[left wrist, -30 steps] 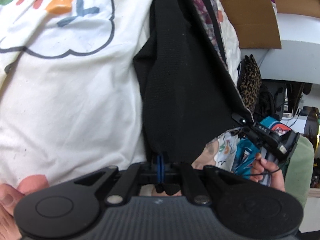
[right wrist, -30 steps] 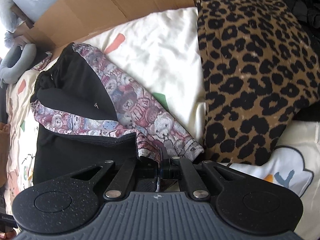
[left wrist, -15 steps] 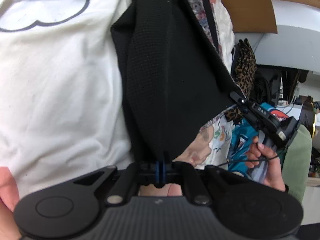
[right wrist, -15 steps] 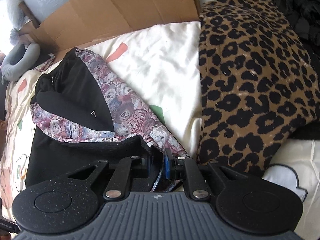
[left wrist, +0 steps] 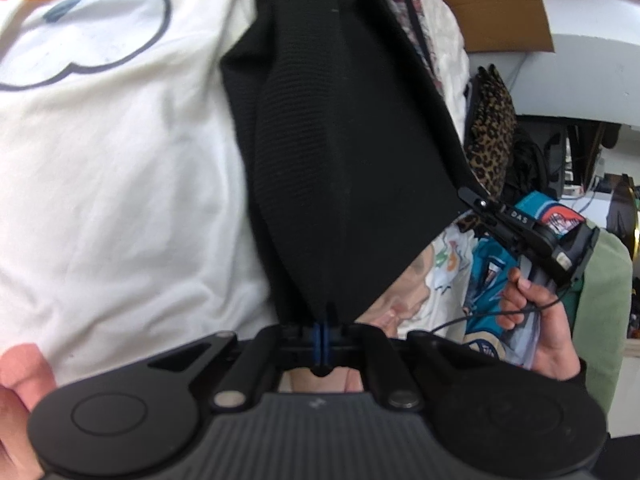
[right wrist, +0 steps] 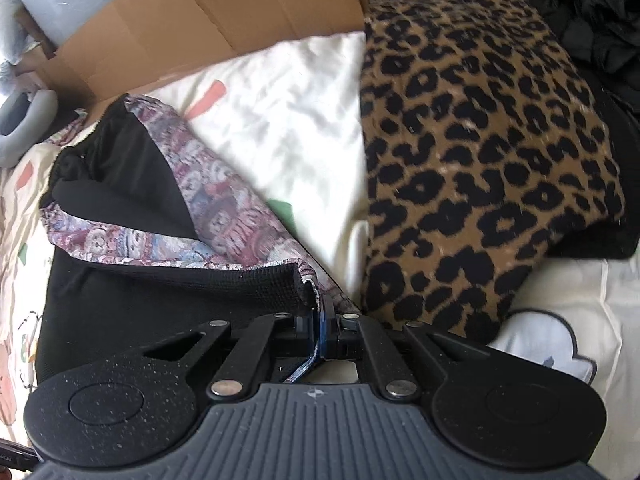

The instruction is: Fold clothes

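A black knit garment with a bear-print lining lies on a white printed bedsheet. My left gripper is shut on a corner of its black hem, and the cloth stretches tight from there. The right gripper, seen from the left wrist view, pinches the other hem corner. In the right wrist view my right gripper is shut on the folded hem edge, black fabric and lining together. The garment's upper part lies folded open, showing the lining.
A leopard-print garment lies folded right of the black one, with dark clothes behind it. Cardboard stands along the bed's far edge. A grey neck pillow sits at far left. A hand holds the right gripper's handle.
The right gripper opened briefly half a second ago and is shut again on the hem. Both grippers lifted, and the hem is now pulled taut between them.
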Demonstrator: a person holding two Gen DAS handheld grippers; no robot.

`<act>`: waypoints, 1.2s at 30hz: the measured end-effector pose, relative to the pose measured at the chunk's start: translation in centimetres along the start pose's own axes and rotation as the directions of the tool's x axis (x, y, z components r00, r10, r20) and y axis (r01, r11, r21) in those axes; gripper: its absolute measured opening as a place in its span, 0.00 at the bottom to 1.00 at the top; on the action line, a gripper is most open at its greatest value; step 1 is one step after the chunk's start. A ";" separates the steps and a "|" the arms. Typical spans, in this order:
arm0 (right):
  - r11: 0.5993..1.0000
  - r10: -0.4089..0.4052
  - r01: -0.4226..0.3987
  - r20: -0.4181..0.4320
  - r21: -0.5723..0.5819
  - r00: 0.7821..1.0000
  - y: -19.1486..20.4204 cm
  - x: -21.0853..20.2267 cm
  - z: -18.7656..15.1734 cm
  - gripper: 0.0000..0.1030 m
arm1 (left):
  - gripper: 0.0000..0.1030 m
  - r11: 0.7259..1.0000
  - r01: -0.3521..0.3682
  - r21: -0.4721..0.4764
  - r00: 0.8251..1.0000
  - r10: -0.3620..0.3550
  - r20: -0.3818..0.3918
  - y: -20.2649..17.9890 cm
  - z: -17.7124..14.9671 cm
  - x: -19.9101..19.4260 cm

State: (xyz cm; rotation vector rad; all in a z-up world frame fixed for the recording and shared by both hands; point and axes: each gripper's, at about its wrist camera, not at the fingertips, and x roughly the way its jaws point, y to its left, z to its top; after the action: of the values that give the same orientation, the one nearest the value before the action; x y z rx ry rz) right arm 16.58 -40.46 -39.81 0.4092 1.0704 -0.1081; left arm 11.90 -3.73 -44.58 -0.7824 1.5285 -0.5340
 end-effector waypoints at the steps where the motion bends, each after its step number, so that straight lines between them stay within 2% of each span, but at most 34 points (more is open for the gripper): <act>1: 1.000 -0.002 0.002 -0.005 0.003 1.000 -0.1 0.2 -0.1 0.01 | 0.01 1.000 -0.008 0.001 1.000 0.008 -0.001 0.1 0.0 0.1; 8: 1.000 -0.016 0.017 -0.026 0.014 1.000 -0.5 2.0 -0.8 0.02 | 0.02 0.999 -0.037 -0.005 0.999 0.037 -0.016 0.6 0.5 0.8; 11: 0.999 -0.025 0.026 -0.025 0.022 0.999 -0.4 1.8 -0.8 0.07 | 0.03 0.999 -0.054 -0.002 0.998 0.054 -0.035 0.2 0.8 0.8; 15: 0.999 -0.033 0.034 -0.025 0.041 0.999 -0.3 1.3 -0.7 0.10 | 0.09 0.996 -0.089 0.012 0.995 0.089 -0.050 -0.6 1.2 0.0; 17: 0.998 -0.037 0.039 -0.025 0.050 0.999 -0.2 1.0 -0.7 0.14 | 0.18 0.994 -0.104 0.027 0.993 0.105 -0.048 -1.2 1.6 -1.0; 19: 0.997 -0.041 0.043 -0.026 0.060 0.999 -0.1 0.7 -0.7 0.16 | 0.27 0.992 -0.118 0.037 0.992 0.119 -0.032 -1.9 2.1 -2.1; 22: 0.997 -0.040 0.041 -0.020 0.070 0.999 -0.1 0.2 -0.7 0.19 | 0.30 0.988 -0.148 0.051 0.989 0.148 -0.004 -2.9 3.1 -3.7; 23: 0.997 -0.033 0.033 -0.012 0.070 0.999 -0.1 0.0 -0.7 0.23 | 0.31 0.986 -0.158 0.054 0.987 0.158 0.005 -3.2 3.5 -4.2; 25: 0.997 -0.019 0.018 0.003 0.070 1.000 -0.1 -0.6 -0.8 0.26 | 0.37 0.981 -0.183 0.065 0.983 0.182 0.025 -3.8 4.3 -5.2; 30: 0.997 0.017 -0.019 0.041 0.068 0.999 -0.2 -1.9 -0.9 0.33 | 0.39 0.966 -0.251 0.058 0.966 0.246 0.078 -5.2 6.6 -7.5; 36: 0.996 0.059 -0.064 0.086 0.065 0.995 -0.2 -3.5 -1.0 0.33 | 0.41 0.953 -0.301 0.029 0.944 0.293 0.148 -7.1 9.6 -10.3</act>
State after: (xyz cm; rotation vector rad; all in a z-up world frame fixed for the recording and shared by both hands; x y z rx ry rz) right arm 14.00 -40.65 -37.27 0.4941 0.9727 -0.1056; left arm 22.47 0.33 -33.66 -0.5250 1.4607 -0.2850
